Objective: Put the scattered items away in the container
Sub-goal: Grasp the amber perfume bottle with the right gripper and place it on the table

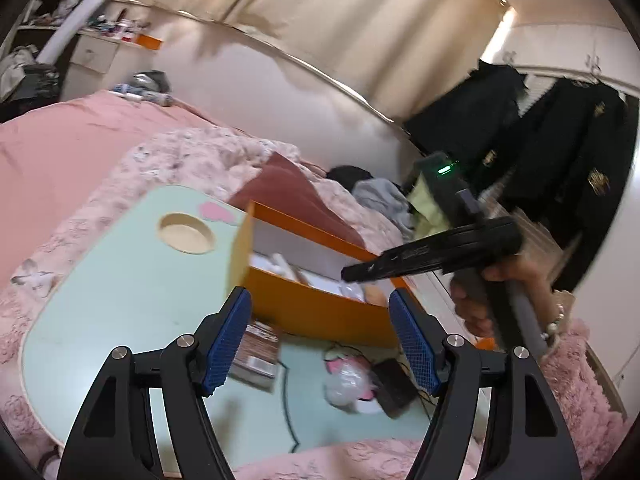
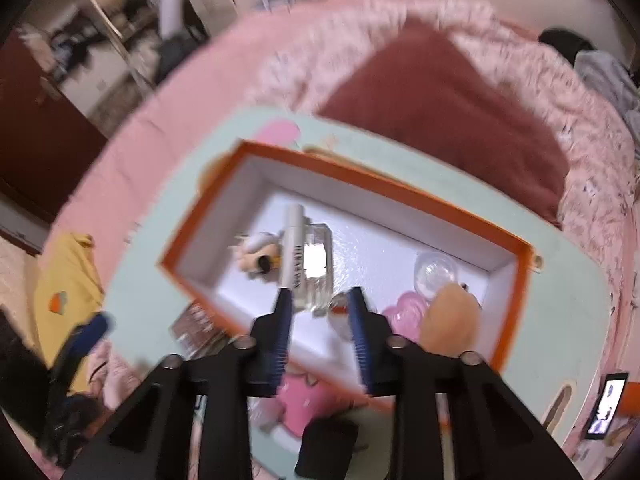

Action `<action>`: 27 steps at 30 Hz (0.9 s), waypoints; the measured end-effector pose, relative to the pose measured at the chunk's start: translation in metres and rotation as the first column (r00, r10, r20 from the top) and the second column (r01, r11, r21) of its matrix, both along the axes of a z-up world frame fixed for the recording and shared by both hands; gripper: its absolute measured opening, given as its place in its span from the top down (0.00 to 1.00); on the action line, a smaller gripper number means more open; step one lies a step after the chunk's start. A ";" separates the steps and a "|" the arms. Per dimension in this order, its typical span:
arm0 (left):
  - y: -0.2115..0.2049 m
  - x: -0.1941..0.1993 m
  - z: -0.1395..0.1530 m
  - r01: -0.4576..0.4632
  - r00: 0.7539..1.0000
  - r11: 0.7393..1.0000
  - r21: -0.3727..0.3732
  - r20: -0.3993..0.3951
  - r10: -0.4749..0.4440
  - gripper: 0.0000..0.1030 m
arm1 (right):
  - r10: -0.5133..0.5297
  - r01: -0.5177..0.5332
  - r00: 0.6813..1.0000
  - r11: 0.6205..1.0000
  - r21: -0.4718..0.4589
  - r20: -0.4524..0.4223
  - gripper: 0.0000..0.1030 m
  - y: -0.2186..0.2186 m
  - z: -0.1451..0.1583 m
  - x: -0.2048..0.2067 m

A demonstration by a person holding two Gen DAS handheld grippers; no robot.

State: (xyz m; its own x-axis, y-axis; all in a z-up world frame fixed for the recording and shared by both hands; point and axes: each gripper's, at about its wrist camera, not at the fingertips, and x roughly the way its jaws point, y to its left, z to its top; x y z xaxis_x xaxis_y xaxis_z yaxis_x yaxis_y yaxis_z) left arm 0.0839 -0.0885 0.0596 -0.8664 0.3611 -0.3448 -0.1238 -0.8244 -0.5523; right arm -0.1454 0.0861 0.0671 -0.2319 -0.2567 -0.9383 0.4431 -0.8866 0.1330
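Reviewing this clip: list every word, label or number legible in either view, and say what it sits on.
White tube in the orange box: dark lettering along its side, too blurred to read.
Booklet on the green table: print too blurred.
Phone screen: picture only, no legible text.
Nothing else carries readable text.

The right gripper (image 2: 318,308) is seen from above an orange box (image 2: 400,190) with a white inside, set on a pale green table (image 2: 160,240). Its blue pads stand apart in the blurred picture, with nothing gripped between them. Inside the box a white tube (image 2: 294,248), a clear round lid (image 2: 436,272), a pink piece (image 2: 404,312) and a tan sponge (image 2: 452,320) are found. A dark red cushion (image 2: 440,108) is seen beyond.
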 end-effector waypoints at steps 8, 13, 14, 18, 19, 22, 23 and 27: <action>-0.006 -0.007 -0.014 0.042 0.999 0.997 0.057 0.031 -0.044 0.31 | 0.041 -0.049 0.994 0.996 0.079 0.099 0.81 -0.025 -0.027 -0.032; -0.008 -0.004 -0.015 0.051 0.998 0.996 0.068 0.034 -0.054 0.31 | 0.065 -0.079 0.994 0.984 0.161 0.091 0.81 -0.044 -0.036 -0.034; -0.008 -0.004 -0.016 0.052 0.998 0.996 0.069 0.037 -0.055 0.31 | 0.071 -0.085 0.993 0.983 0.163 0.090 0.81 -0.048 -0.036 -0.033; -0.008 -0.005 -0.018 0.065 0.996 0.995 0.080 0.048 -0.069 0.31 | 0.112 -0.136 0.986 0.969 0.206 0.125 0.76 -0.059 -0.044 -0.031; -0.007 -0.005 -0.018 0.068 0.996 0.994 0.081 0.051 -0.072 0.31 | 0.114 -0.141 0.986 0.962 0.236 0.125 0.76 -0.060 -0.048 -0.030; -0.006 -0.006 -0.018 0.071 0.995 0.994 0.081 0.057 -0.076 0.31 | 0.089 -0.114 0.990 0.961 0.253 0.108 0.81 -0.059 -0.053 -0.032; -0.006 -0.006 -0.018 0.070 0.996 0.994 0.082 0.057 -0.075 0.31 | 0.081 -0.107 0.990 0.964 0.242 0.114 0.82 -0.057 -0.053 -0.034; -0.007 -0.006 -0.019 0.070 0.995 0.993 0.090 0.059 -0.076 0.31 | 0.041 -0.063 0.994 0.971 0.232 0.101 0.84 -0.046 -0.048 -0.037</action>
State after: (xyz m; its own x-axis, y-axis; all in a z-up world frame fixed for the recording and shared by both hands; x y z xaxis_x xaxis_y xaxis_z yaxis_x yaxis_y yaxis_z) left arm 0.0782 -0.0960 0.0404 -0.8146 0.4538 -0.3612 -0.1453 -0.7625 -0.6304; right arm -0.1828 0.0400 0.0189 -0.1309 -0.0357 -0.9908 0.4849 -0.8740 -0.0326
